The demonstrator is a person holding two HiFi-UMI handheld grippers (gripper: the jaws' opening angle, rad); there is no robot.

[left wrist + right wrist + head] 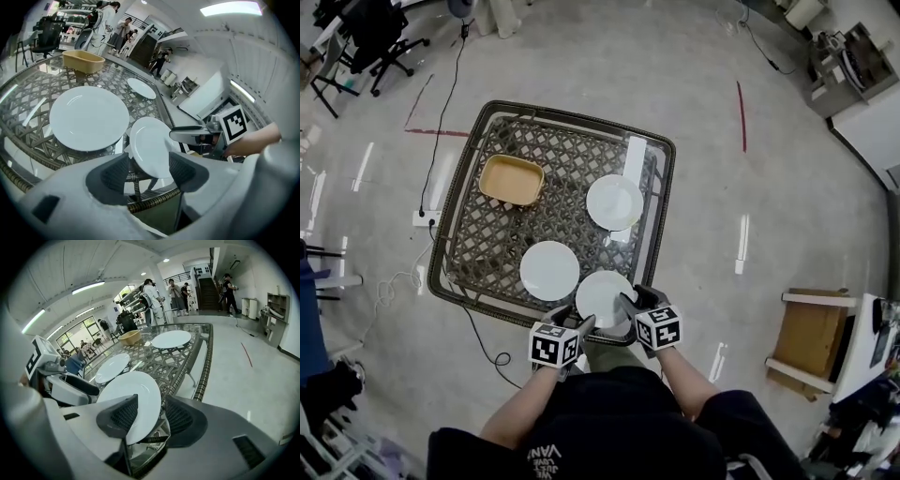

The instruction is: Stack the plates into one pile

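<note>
Our left gripper (578, 321) and right gripper (634, 302) both have their jaws apart. They straddle opposite sides of the rim of the nearest plate (602, 295) and we see neither clamping it. That plate sits at the near edge of the glass-topped wicker table (447, 225). Just beyond it on the left lies a second plate (549, 270), apart from the first. Farther off we see a third plate (614, 202) on the right and a tan tray (511, 180) on the left.

Rim of white plate (137, 391) between parted jaws of right gripper (151, 419)
</note>
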